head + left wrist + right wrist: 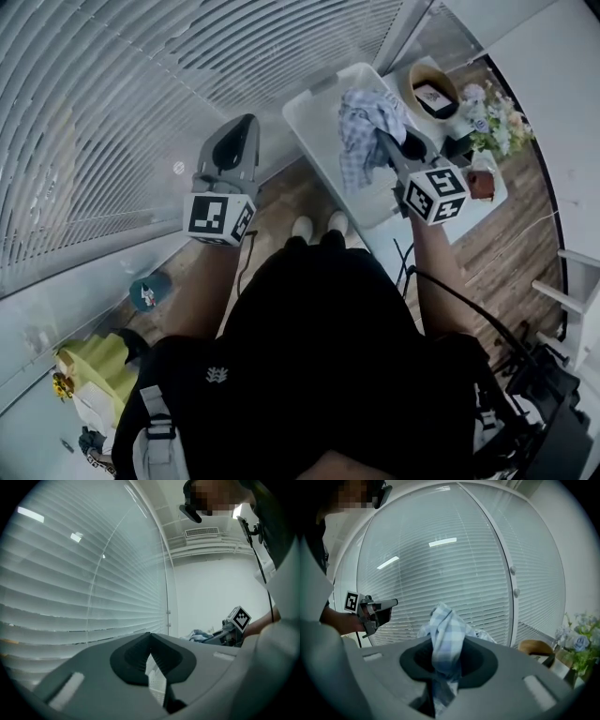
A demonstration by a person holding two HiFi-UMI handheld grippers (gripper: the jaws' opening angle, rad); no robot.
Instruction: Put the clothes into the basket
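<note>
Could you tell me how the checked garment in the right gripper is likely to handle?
Probably floppy: the checked garment bunches in folds at the right gripper and drapes loosely below. Likely light, as one pinch carries it. It might catch on the white basket rim.

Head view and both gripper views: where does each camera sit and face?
Head view: on the person's head, facing steeply down; shows the black shirt, both forearms, the left gripper, the right gripper holding a checked cloth over the white basket.
Left gripper view: on the left gripper, facing along its closed jaws toward the blinds; a forearm shows at right.
Right gripper view: on the right gripper, facing the blinds past the gripped cloth; a forearm shows at left.
Shared: each gripper view shows the other gripper.
</note>
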